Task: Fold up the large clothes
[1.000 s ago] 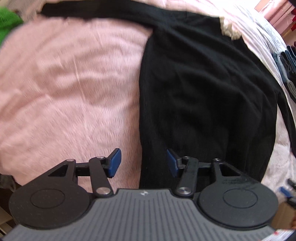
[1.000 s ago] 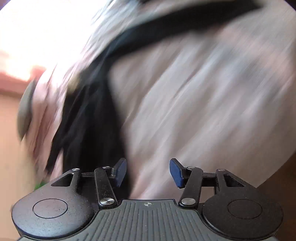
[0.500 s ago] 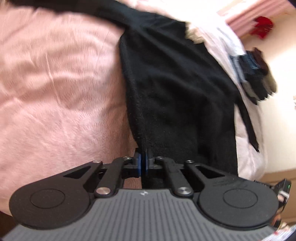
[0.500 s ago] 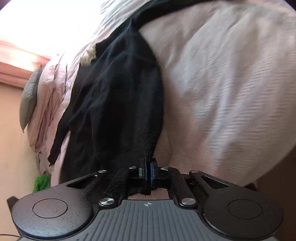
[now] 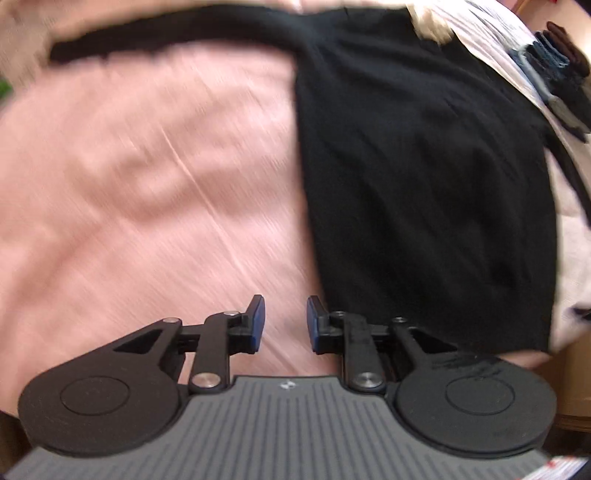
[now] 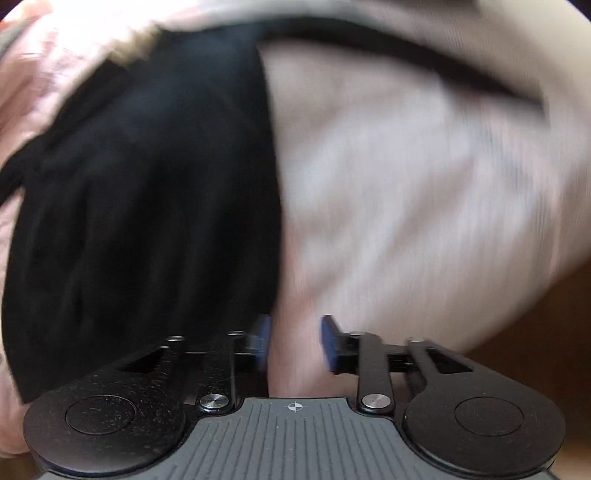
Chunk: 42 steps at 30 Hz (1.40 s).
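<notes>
A black long-sleeved garment (image 5: pixel 424 166) lies flat on a pink bedspread (image 5: pixel 147 184), one sleeve stretched out to the left along the far side. My left gripper (image 5: pixel 284 323) hovers over the pink cover just left of the garment's near hem; its jaws are opening and nothing is between them. The right wrist view is blurred: the same black garment (image 6: pixel 147 192) fills its left half. Above the bedspread (image 6: pixel 406 184), my right gripper (image 6: pixel 295 341) sits just right of the garment's edge, jaws opening and empty.
A pile of dark folded clothes (image 5: pixel 557 74) sits at the far right of the bed. A pale fuzzy patch (image 5: pixel 432 26) shows at the garment's collar. The bed's edge drops to a wooden floor (image 6: pixel 546 325) on the right.
Half a second ago both grippers were pinched shut on the garment's hem; both have let go and stand open. The right one has lifted and swung sideways; the left has shifted left off the cloth.
</notes>
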Each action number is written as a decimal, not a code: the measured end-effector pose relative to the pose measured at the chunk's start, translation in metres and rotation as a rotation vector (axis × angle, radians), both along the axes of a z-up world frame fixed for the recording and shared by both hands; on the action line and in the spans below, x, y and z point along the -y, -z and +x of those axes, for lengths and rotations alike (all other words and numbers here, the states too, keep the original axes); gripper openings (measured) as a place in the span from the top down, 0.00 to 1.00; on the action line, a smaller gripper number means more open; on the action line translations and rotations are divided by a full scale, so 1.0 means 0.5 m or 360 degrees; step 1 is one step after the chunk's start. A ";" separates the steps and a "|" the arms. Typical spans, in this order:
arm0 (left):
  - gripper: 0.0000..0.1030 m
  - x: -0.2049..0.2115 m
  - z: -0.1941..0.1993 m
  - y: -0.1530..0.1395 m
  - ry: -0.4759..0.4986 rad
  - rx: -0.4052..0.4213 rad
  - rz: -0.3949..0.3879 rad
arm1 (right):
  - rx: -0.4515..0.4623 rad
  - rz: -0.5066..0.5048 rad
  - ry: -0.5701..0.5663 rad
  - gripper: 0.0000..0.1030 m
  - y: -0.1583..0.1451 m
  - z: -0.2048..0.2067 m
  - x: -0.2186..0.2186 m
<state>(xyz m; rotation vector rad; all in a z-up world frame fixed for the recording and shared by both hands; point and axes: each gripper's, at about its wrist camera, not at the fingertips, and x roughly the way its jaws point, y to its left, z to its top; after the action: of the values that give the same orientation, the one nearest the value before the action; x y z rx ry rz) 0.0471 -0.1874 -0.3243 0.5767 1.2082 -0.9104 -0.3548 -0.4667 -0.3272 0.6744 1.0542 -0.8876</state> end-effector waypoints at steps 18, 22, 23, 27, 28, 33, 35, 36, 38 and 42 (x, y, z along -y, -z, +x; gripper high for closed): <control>0.72 0.072 -0.100 0.112 0.0605 -0.0016 -0.0139 | -0.0105 -0.0007 -0.0394 0.50 0.147 0.116 -0.208; 0.72 0.026 -0.092 0.095 0.0657 -0.0052 -0.0037 | -0.0212 0.0209 -0.0196 0.49 0.128 0.085 -0.244; 0.72 0.030 -0.094 0.088 0.0682 -0.0059 0.0009 | -0.0276 0.0294 -0.0157 0.49 0.129 0.082 -0.243; 0.72 0.038 -0.074 0.036 0.0580 -0.0115 0.0095 | -0.0296 0.0314 -0.0065 0.49 0.056 0.081 -0.233; 0.72 0.042 -0.070 0.011 0.0560 -0.0089 0.0074 | -0.0226 0.0284 -0.0030 0.49 0.018 0.079 -0.224; 0.57 0.066 -0.058 -0.154 0.0451 0.0055 -0.0101 | 0.0121 0.0118 0.0082 0.47 -0.177 0.078 -0.169; 0.48 0.077 -0.068 -0.223 0.0433 0.0147 -0.0190 | 0.0232 0.0036 0.0071 0.45 -0.250 0.072 -0.163; 0.42 0.071 -0.069 -0.260 0.0421 0.0192 -0.0222 | 0.0275 0.0001 0.0051 0.44 -0.282 0.072 -0.164; 0.37 0.072 -0.091 -0.316 0.0379 0.0280 -0.0281 | 0.0347 -0.0045 -0.0033 0.42 -0.338 0.060 -0.164; 0.26 0.071 -0.142 -0.388 0.0249 0.0369 -0.0353 | 0.0413 -0.0108 -0.0239 0.40 -0.420 0.032 -0.190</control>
<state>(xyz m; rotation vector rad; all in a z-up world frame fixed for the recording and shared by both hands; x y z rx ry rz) -0.0238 -0.2229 -0.1304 0.5854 0.8501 -1.0632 -0.3387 -0.3718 -0.1173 0.6263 0.8273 -0.6822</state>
